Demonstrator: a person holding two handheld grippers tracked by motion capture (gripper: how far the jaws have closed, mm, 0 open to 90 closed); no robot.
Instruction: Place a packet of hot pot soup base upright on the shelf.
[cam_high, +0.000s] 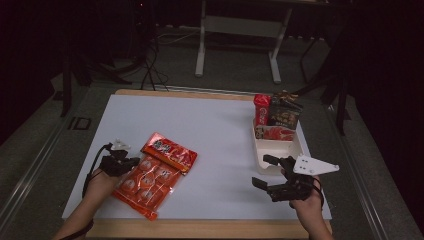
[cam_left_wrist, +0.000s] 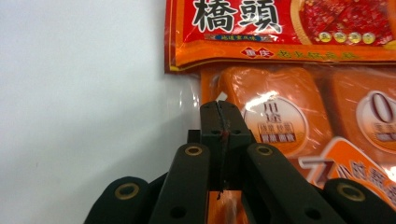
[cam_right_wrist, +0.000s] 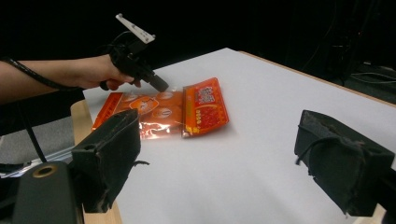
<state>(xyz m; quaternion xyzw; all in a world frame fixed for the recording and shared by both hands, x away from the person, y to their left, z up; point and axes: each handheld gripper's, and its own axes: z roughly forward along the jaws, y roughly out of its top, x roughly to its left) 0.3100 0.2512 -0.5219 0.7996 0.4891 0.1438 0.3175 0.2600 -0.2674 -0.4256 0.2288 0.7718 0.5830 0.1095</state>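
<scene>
A large orange snack pack (cam_high: 145, 187) (cam_left_wrist: 289, 107) (cam_right_wrist: 140, 109) lies flat at the table's front left. A smaller red pack (cam_high: 170, 152) (cam_left_wrist: 280, 28) (cam_right_wrist: 205, 105) overlaps its far end. My left gripper (cam_high: 132, 161) (cam_left_wrist: 220, 109) (cam_right_wrist: 161, 86) sits at the orange pack's left edge, and its jaws are pressed together on the clear film there. At the front right, my right gripper (cam_high: 261, 171) (cam_right_wrist: 219, 140) stands wide open with nothing between its pads, just in front of a white tray (cam_high: 295, 150).
The white tray holds a red packet (cam_high: 261, 110), a dark packet (cam_high: 284, 115) and a red-and-white one (cam_high: 272, 132) at its far end. The white table top (cam_high: 210, 130) spreads between the two grippers. Beyond the table, a stand's legs rise from the floor.
</scene>
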